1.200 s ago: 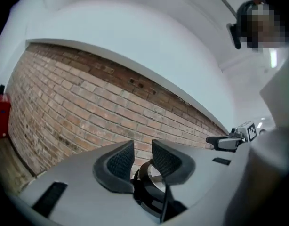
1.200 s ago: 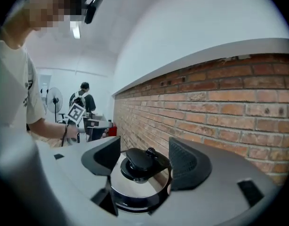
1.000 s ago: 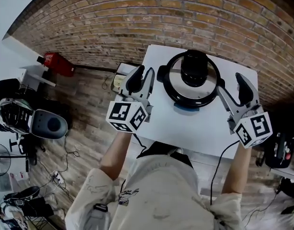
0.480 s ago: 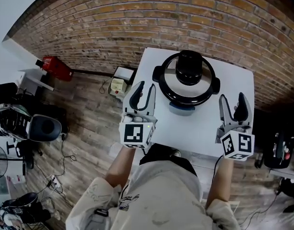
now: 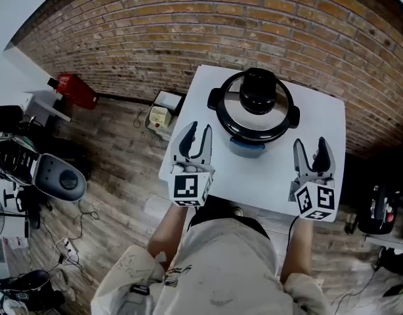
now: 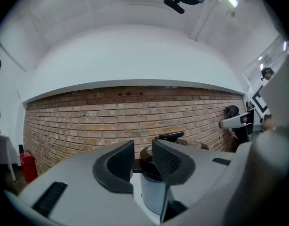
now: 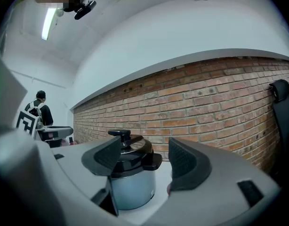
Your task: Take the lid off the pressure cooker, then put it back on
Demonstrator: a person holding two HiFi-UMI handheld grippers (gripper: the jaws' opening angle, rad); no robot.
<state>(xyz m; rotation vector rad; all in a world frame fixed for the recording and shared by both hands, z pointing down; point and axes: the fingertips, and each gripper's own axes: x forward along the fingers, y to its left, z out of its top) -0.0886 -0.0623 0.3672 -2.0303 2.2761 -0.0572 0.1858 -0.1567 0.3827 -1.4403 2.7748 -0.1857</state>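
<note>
The right tongs point(image 7: 143, 150) point level, their two dark, ribbed jaws standing wide apart with nothing gripped. Beyond the gap stands a pale steel pressure cooker point(image 7: 133, 188) on a white worktop point(image 7: 151, 212), its left side hidden behind the left jaw. Its domed black lid point(image 7: 131, 153) is on, with a black knob point(image 7: 120, 134) on top. A red brick wall point(image 7: 205, 112) runs behind. A person in dark clothes point(image 7: 39, 110) stands far left; a black chair back point(image 7: 281, 108) shows at the right edge.

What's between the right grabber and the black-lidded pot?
Only bare white tabletop, seen in the head view; the right gripper and black-lidded silver pressure cooker stand apart.
</note>
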